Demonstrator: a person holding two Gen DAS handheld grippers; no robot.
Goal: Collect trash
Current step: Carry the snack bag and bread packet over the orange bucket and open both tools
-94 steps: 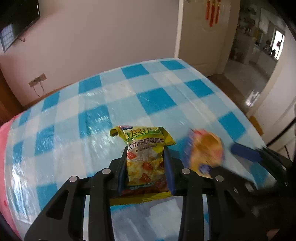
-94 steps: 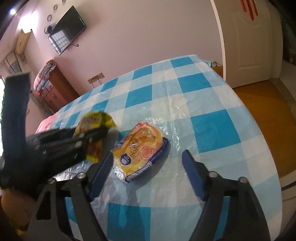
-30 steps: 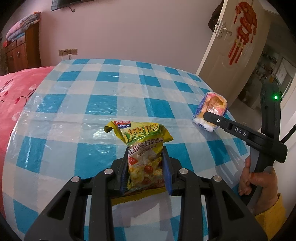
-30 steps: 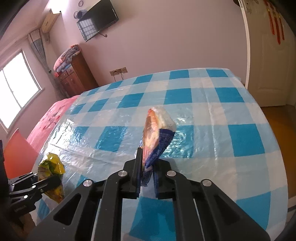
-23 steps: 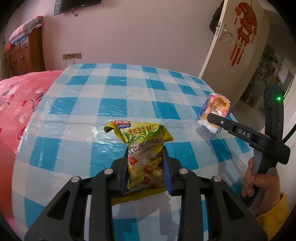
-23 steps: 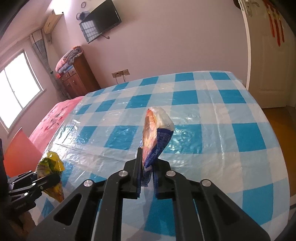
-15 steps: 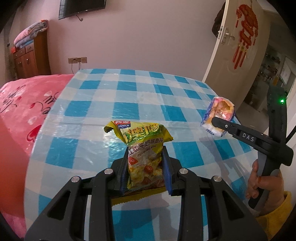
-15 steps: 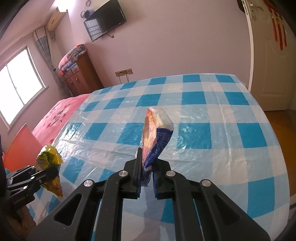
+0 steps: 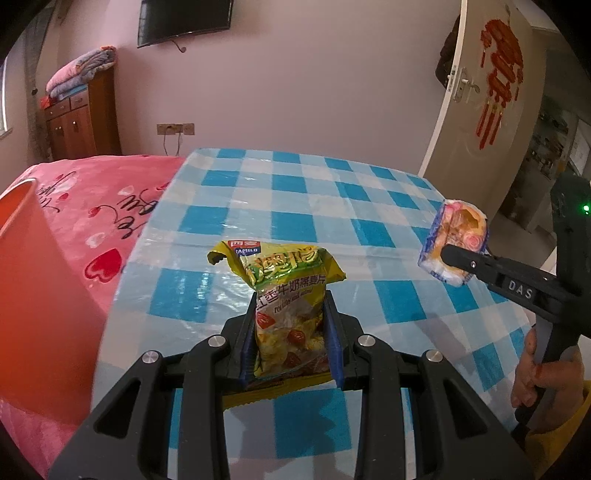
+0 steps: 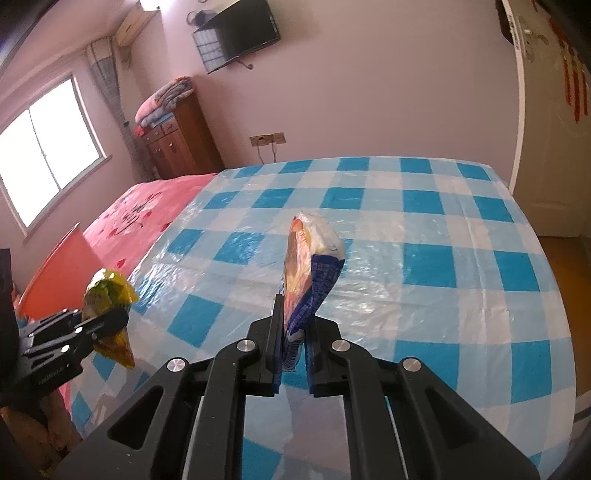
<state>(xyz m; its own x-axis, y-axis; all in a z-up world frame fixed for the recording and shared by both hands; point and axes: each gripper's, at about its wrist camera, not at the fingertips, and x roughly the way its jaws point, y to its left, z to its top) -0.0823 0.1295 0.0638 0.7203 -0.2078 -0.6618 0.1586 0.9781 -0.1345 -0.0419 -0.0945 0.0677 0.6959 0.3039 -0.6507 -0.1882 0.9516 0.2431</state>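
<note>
My left gripper [image 9: 291,306] is shut on a yellow-green snack bag [image 9: 286,295], held upright above the blue checked table [image 9: 332,192]. My right gripper [image 10: 294,325] is shut on an orange and blue bread wrapper [image 10: 308,266], held edge-on above the table. In the left wrist view the right gripper [image 9: 448,254] and its wrapper [image 9: 456,240] are at the right. In the right wrist view the left gripper [image 10: 110,319] and the snack bag [image 10: 107,314] are at the lower left. An orange bin [image 9: 33,306] stands at the left, also seen in the right wrist view [image 10: 55,273].
A pink bed cover [image 9: 103,199] lies left of the table. A wooden cabinet [image 9: 79,118] with folded blankets stands at the far wall. A door [image 9: 476,92] with a red ornament is at the right. A TV [image 9: 184,18] hangs on the wall.
Both grippers have lifted their wrappers off the table and moved left, toward the table's left edge. The orange bin and pink bed have come into view.
</note>
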